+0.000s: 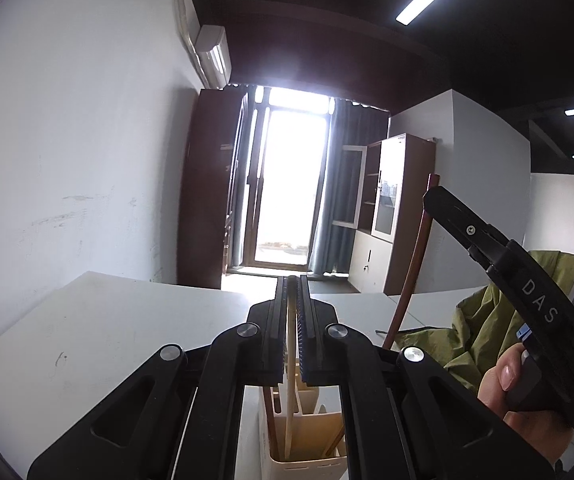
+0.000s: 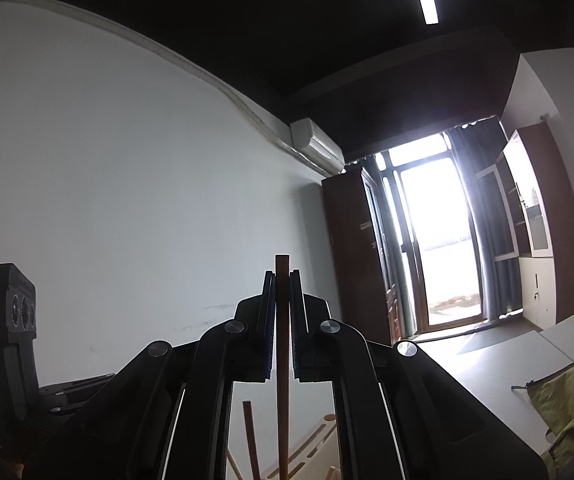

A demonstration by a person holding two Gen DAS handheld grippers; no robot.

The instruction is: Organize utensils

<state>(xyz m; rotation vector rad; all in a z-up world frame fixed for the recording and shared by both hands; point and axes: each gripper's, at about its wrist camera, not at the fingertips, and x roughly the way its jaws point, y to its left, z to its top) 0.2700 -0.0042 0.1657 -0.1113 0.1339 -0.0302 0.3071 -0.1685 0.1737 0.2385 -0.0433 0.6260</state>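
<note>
Cream plastic fills the bottom of the left wrist view: the utensil holder [image 1: 307,446] stands on the white table [image 1: 99,340], right under the left gripper [image 1: 291,292], whose jaws are clamped on a pale stick [image 1: 289,364] that runs down into a compartment. Off to the right, the right gripper [image 1: 439,196] carries a reddish-brown stick [image 1: 415,256], a hand [image 1: 505,384] wrapped round its handle. Over to the right wrist view: jaws pinched tight on that brown stick [image 2: 282,320], its top poking above the tips, its lower end hanging among other sticks [image 2: 249,436] over the holder. Looks like the dropping-in step for both; next, lower each end into a slot, then release.
</note>
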